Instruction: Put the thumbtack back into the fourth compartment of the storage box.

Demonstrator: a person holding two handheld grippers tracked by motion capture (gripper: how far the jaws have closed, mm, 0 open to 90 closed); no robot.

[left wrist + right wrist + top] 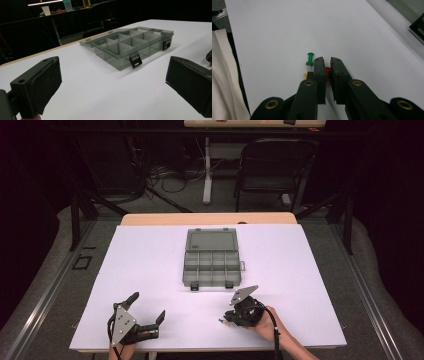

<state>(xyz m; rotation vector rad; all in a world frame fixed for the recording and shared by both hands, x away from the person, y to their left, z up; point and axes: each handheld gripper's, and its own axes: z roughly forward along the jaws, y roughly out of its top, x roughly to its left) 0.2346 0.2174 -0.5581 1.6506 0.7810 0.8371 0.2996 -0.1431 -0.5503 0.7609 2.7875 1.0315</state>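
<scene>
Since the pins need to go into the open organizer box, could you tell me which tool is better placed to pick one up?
Right: the right tool is nearly closed around the red pushpin; the left tool is open over bare table.

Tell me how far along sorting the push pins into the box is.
Early. Done: the box lies open with its lid back, and its compartments look empty. In hand: the right tongs are nearly shut around a red pin. Left: the green pin and a yellow pin lie beside them on the table; the left tongs are open.
</scene>
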